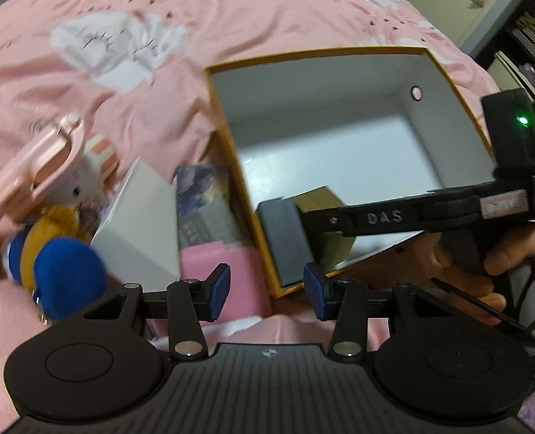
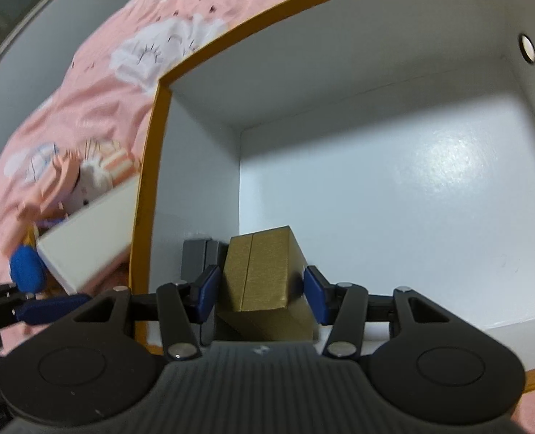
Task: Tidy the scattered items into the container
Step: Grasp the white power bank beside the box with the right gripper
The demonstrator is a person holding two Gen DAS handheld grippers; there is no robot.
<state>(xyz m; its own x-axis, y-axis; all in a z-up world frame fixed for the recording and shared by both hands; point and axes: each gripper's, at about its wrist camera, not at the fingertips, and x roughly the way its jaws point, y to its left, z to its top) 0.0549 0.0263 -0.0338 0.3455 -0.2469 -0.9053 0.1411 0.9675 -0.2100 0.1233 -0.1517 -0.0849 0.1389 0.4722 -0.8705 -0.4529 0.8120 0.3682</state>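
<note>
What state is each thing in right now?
Container: open, lidless.
Gold box: between the right hand-held gripper pads, over the container's floor.
Grey box: inside the container, against its wall.
White box: tilted, outside.
Plush toys: outside, heaped.
Left hand-held gripper: open, empty.

box (image 1: 340,58) on the bed, clutter to its left

inside, near corner: two small boxes (image 2: 264,271) side by side; outside left: carton (image 1: 137,224), booklet (image 1: 202,202), plush toys (image 1: 64,253) on bedspread (image 1: 231,14).
</note>
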